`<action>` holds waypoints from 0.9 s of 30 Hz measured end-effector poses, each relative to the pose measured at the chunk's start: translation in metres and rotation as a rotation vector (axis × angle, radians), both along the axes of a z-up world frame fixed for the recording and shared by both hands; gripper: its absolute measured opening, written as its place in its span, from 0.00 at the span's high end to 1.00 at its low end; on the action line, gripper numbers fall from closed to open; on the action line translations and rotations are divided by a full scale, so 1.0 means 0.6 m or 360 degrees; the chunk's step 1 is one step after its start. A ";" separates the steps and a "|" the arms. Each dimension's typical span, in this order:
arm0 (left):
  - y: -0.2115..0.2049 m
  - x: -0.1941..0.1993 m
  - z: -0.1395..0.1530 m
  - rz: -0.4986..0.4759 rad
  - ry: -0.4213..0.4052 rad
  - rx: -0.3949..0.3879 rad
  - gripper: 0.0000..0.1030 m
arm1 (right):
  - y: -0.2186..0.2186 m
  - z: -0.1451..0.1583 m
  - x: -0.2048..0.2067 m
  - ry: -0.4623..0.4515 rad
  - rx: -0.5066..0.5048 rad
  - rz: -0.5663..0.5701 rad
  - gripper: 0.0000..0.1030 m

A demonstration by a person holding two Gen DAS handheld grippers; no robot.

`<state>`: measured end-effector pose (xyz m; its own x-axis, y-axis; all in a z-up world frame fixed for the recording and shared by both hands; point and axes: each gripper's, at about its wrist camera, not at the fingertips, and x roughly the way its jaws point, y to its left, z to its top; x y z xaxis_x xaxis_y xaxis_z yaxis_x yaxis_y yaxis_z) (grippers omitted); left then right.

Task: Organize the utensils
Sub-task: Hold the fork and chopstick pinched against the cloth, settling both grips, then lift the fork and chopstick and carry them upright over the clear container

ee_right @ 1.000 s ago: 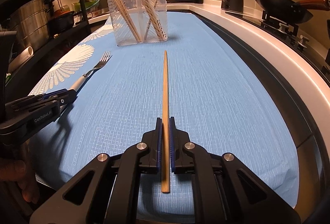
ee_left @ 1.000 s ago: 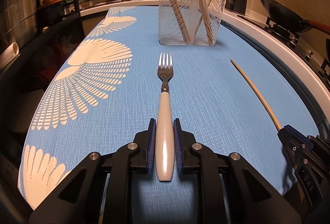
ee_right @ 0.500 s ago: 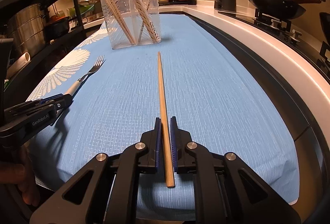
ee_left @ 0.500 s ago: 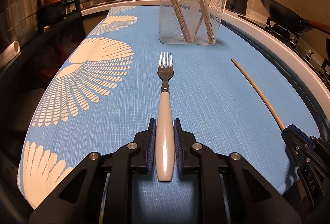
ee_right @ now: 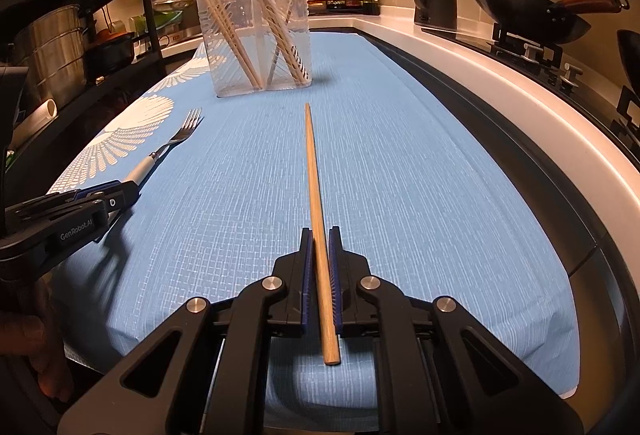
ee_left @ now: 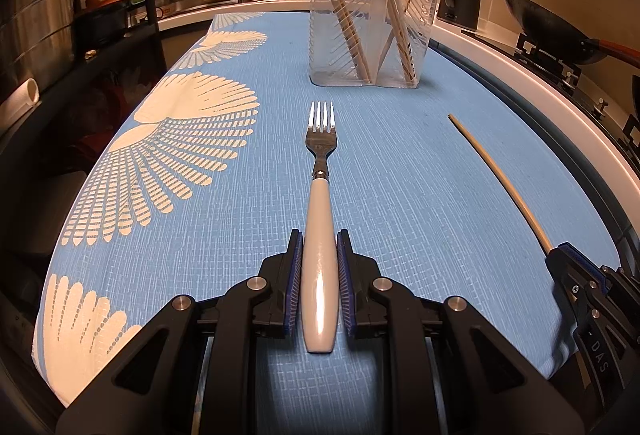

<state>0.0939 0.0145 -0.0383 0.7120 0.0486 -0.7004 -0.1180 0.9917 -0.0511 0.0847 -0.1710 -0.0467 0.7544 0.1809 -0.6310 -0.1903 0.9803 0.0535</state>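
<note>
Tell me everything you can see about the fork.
The fork has a glossy white handle, a dark metal neck and four shiny tines. It points straight ahead toward the clear holder, which stands farther along the blue cloth. The left gripper is shut on the handle's rear half, pads against both sides. Whether the tines touch the cloth cannot be told.

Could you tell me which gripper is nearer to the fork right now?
Left. The left gripper is closed on the fork's white handle, while the right gripper is off to the fork's right, holding a chopstick.
</note>
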 end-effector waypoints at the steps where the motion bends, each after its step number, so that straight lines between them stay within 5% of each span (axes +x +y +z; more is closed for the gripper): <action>1: 0.000 0.000 0.000 0.0000 -0.0001 -0.0003 0.83 | 0.000 0.000 0.000 -0.0001 0.0003 0.0000 0.92; 27: -0.005 0.004 0.000 0.0011 -0.0008 0.0017 0.83 | 0.000 0.001 0.001 -0.0024 -0.0015 0.0039 0.94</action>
